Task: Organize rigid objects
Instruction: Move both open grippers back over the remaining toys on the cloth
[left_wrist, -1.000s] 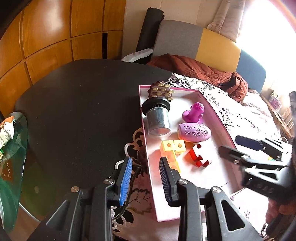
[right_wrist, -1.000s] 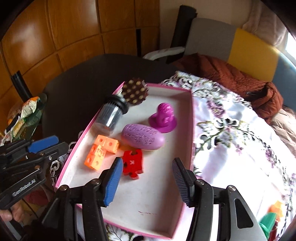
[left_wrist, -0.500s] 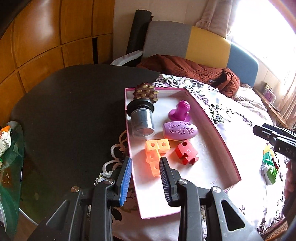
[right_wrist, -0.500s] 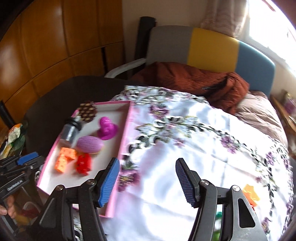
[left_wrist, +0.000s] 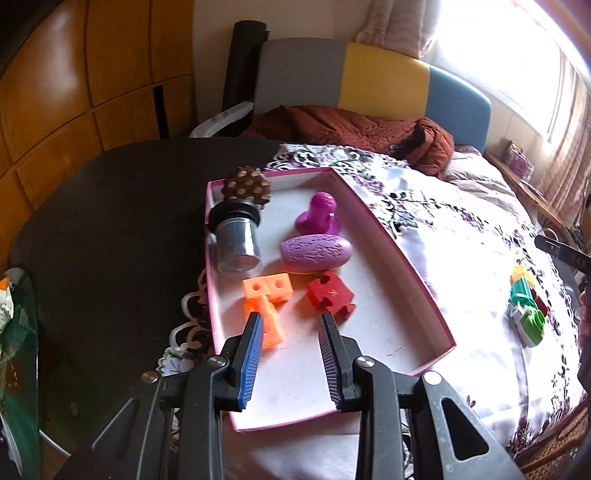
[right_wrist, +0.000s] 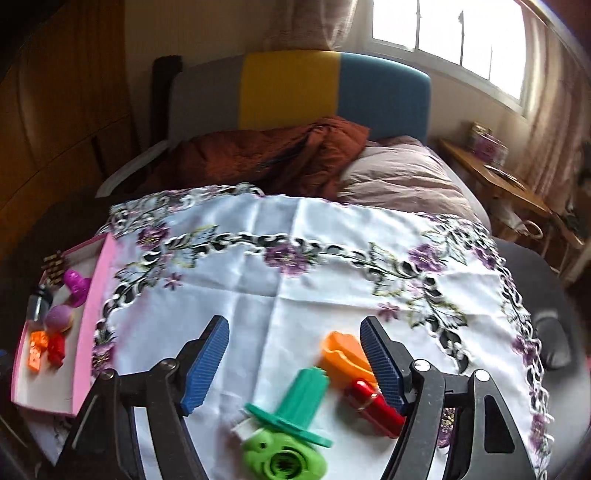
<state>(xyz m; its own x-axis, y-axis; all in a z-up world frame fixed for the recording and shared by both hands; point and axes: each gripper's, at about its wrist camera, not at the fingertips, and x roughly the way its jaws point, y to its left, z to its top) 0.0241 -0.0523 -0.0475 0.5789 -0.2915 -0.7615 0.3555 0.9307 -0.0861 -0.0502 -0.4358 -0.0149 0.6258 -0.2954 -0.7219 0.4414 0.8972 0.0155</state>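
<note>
- The right gripper (right_wrist: 291, 363) hangs over the green toy (right_wrist: 286, 424), empty, jaws opening, probably to take it;
- The left gripper (left_wrist: 291, 354) waits empty above the pink tray (left_wrist: 402, 273), jaws narrow with a gap.

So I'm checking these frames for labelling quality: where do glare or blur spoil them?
Left wrist view: window glare washes out the tablecloth at upper right, while the pink tray and its toys stay sharp. Right wrist view: motion blur smears the green toy and orange piece near the right gripper; the window is blown out, and the left edge is dark.
</note>
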